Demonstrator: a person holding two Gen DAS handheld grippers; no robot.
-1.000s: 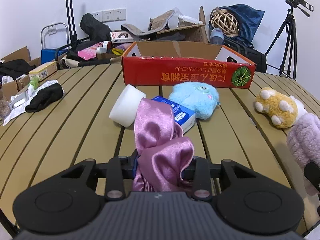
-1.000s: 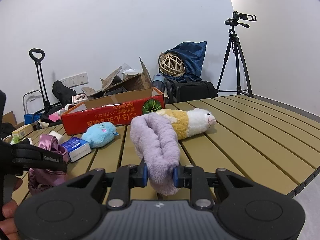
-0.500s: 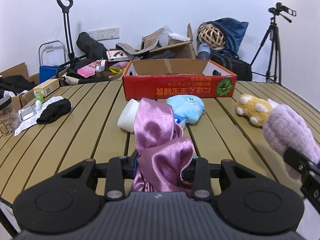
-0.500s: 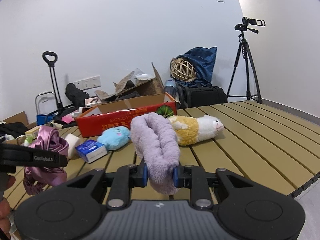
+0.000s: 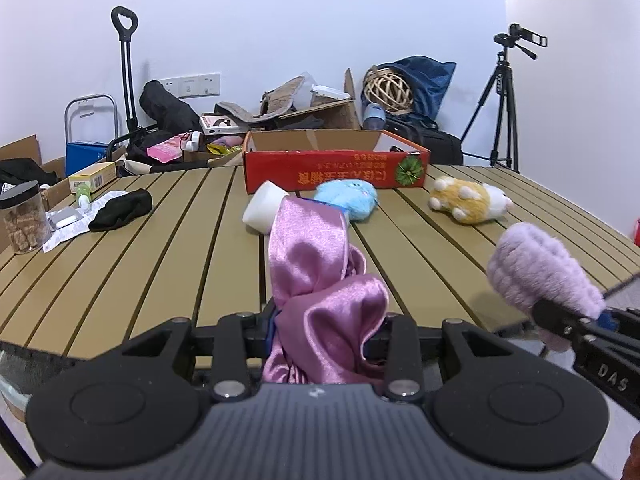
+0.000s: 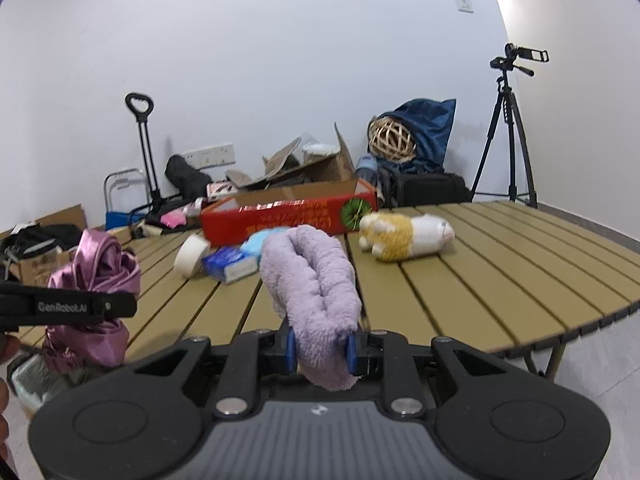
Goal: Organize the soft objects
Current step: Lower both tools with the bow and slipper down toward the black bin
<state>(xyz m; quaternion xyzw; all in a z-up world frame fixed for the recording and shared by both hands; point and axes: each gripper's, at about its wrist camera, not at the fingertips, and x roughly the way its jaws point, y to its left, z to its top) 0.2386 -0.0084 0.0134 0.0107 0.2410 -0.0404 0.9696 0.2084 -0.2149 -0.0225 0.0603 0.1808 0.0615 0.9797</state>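
My left gripper is shut on a pink satin cloth that bunches up between the fingers, held above the near edge of the slatted table. To its right, my right gripper is shut on a lilac fluffy cloth, also off the table surface. The lilac cloth shows at the right of the left wrist view. The pink cloth shows at the left of the right wrist view. A blue plush and a yellow-and-white plush lie in front of an open red cardboard box.
A white roll and a blue tissue pack lie beside the blue plush. A black cloth, papers and a jar sit at the table's left. Behind the table are clutter, boxes and a tripod.
Both grippers have drawn back from the table's middle toward its near edge, each still holding its cloth. The plush toys and red box now look farther away.
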